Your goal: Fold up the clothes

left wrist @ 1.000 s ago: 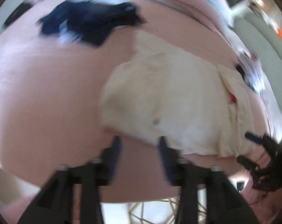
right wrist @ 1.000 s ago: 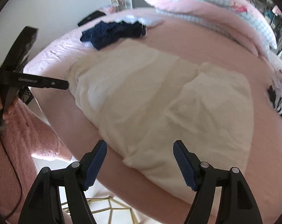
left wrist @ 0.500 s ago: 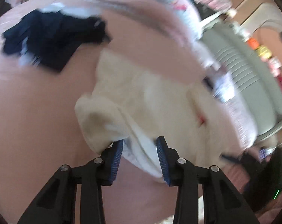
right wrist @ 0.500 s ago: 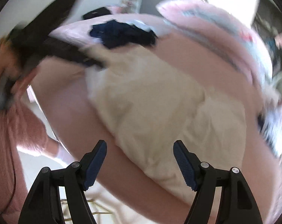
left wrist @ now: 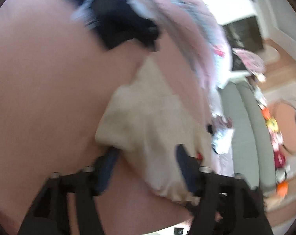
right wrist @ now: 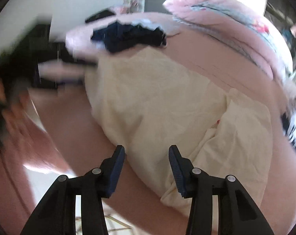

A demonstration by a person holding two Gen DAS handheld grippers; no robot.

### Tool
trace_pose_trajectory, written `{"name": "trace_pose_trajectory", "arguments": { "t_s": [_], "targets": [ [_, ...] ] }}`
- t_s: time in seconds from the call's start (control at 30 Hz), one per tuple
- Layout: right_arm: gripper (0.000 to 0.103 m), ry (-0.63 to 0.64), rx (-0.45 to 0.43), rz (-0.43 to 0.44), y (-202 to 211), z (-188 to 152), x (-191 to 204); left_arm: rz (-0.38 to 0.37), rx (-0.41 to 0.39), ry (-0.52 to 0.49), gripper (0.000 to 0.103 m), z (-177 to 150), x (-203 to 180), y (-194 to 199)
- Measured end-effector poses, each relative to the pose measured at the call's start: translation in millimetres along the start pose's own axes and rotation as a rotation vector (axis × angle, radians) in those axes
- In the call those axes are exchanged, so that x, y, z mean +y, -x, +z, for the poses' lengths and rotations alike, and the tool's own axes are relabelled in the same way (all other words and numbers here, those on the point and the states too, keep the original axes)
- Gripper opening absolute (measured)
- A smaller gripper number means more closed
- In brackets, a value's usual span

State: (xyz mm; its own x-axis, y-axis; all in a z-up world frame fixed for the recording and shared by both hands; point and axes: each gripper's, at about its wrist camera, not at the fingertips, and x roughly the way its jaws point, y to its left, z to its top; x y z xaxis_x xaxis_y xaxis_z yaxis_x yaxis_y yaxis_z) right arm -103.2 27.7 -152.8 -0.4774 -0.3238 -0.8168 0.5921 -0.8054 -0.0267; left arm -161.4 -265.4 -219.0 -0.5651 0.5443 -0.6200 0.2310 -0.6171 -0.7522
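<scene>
- Cream cotton garment (right wrist: 157, 105) lies spread on the pink bedsheet (left wrist: 40, 82), near the bed's front edge; its left end, flat a second ago, is now bunched up.
- Left gripper (left wrist: 146, 158) has moved in on that end; cloth sits between its spread jaws, and blur hides whether they pinch it.
- Right gripper (right wrist: 147, 161) hangs released over the near hem, jaws narrower than before.
- Dark navy crumpled clothing (right wrist: 128, 36) waits toward the far edge.
- I judge a fold is being started.

The right tool (right wrist: 147, 168), jaws apart, hovers at the cream garment's (right wrist: 157, 105) near edge.
</scene>
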Motion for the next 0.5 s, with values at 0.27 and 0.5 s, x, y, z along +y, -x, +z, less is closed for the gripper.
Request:
{"name": "trace_pose_trajectory", "arguments": {
  "t_s": [0.27,0.5],
  "targets": [
    [0.048,-0.324,-0.059,-0.125,36.2,-1.9,-88.6,0.084,-0.053,-0.181,0.018,29.3,-34.6,-27.2],
    [0.048,-0.562,-0.111,-0.198,76.9,-32.5,-165.1,0.061,-0.004,-0.749,0.015,-29.6,-190.8,-34.5]
  ]
}}
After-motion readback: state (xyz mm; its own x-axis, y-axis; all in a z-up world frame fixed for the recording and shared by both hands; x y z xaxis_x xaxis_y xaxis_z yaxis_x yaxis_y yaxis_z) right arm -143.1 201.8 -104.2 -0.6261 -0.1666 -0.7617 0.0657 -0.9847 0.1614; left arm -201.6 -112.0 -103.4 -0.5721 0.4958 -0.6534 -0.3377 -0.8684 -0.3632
